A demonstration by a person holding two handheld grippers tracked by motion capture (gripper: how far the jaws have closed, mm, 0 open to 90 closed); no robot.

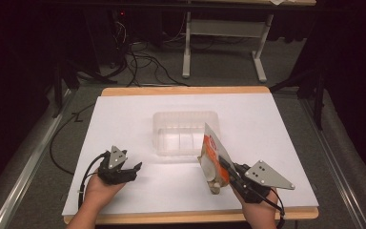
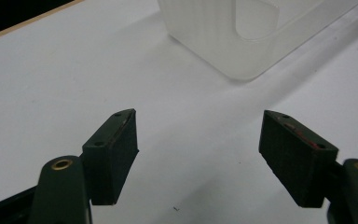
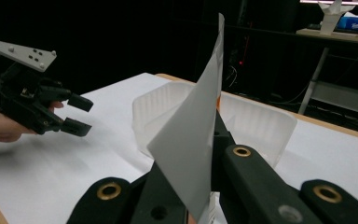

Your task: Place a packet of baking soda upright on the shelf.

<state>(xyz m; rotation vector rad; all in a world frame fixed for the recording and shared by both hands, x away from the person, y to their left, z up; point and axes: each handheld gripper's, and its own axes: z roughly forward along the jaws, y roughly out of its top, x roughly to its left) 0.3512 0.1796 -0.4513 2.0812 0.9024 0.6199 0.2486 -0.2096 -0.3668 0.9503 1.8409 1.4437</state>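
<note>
My right gripper (image 1: 225, 168) is shut on a flat retail card pack (image 1: 212, 155), orange and white on its printed face, with a pale item under a blister. It holds the pack tilted above the white table, just in front of a clear plastic tub (image 1: 186, 115). In the right gripper view the pack's blank white back (image 3: 193, 130) stands edge-up between the jaws, with the tub (image 3: 261, 122) behind it. My left gripper (image 1: 136, 171) rests near the table's front left, its jaws open with nothing between them. The left gripper view shows its pads (image 2: 114, 154) wide apart over bare white surface, and the tub (image 2: 242, 42) ahead.
A white sheet (image 1: 124, 119) covers the wooden table top, whose edge (image 1: 186, 89) shows at the back. Beyond the table stand the legs of a desk (image 1: 187, 52), with cables (image 1: 143, 64) on the grey floor. The left gripper (image 3: 79, 114) shows at the left of the right gripper view.
</note>
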